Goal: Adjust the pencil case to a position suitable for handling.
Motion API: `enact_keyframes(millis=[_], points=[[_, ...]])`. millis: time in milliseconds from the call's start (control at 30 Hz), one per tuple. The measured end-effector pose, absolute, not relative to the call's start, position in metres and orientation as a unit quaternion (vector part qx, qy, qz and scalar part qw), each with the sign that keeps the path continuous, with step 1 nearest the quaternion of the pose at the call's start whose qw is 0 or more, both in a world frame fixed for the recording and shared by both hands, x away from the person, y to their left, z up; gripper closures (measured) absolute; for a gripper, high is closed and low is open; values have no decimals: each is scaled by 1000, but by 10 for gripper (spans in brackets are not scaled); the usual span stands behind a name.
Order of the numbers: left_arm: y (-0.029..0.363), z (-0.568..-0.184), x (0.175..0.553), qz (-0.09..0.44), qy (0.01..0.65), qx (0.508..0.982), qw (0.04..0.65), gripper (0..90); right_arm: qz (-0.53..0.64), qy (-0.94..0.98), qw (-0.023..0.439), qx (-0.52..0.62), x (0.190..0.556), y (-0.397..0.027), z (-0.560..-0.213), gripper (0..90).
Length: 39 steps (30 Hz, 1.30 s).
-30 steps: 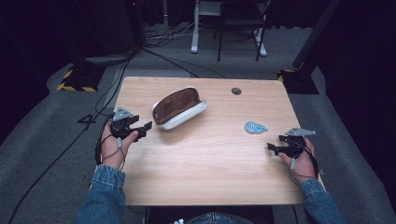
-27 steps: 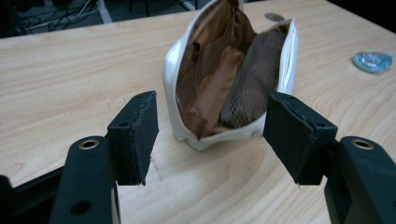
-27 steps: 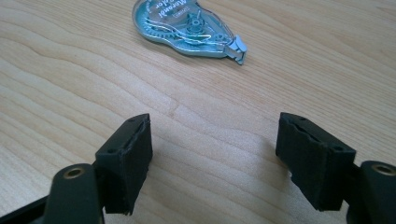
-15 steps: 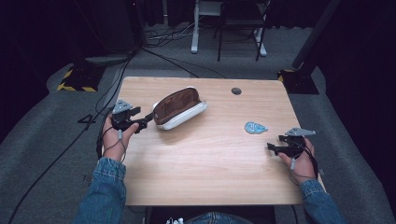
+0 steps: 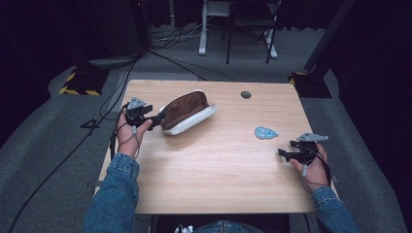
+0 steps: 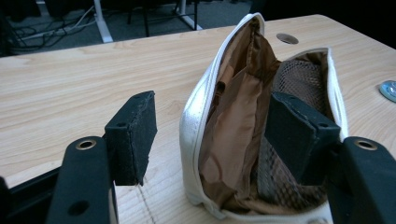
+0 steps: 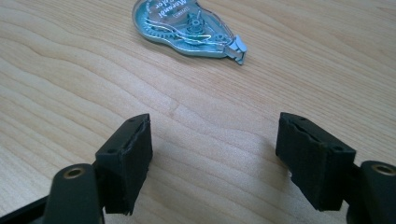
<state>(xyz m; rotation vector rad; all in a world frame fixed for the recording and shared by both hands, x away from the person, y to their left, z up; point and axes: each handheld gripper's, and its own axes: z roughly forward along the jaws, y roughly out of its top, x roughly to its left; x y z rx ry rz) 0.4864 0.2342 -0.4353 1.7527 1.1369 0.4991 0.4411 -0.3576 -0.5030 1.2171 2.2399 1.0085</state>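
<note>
You're straddling white pouch [image 6: 261,140] rim near tabletop [image 5: 218,165] left edge, left gripper [image 6: 212,135] jaws apart; pouch gaping, showing brown lining, mesh pocket.

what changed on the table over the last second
The left gripper moved across the wooden table to the open white pouch with brown lining; its open jaws now straddle the pouch's near wall without clamping it. The right gripper, the pouch and the blue tape dispenser kept their places.
</note>
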Motion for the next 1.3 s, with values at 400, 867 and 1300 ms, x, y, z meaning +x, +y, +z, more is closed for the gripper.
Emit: enact_keyframes(millis=[400, 867, 1300], points=[[226, -450, 511, 184, 471, 721, 474, 335, 360, 801, 199, 435, 441, -358, -503, 272], [213, -463, 530, 158, 464, 743, 456, 404, 360, 801, 199, 435, 441, -358, -503, 272], [209, -470, 542, 144, 442, 766, 444, 578, 360, 800, 199, 435, 441, -357, -503, 272]])
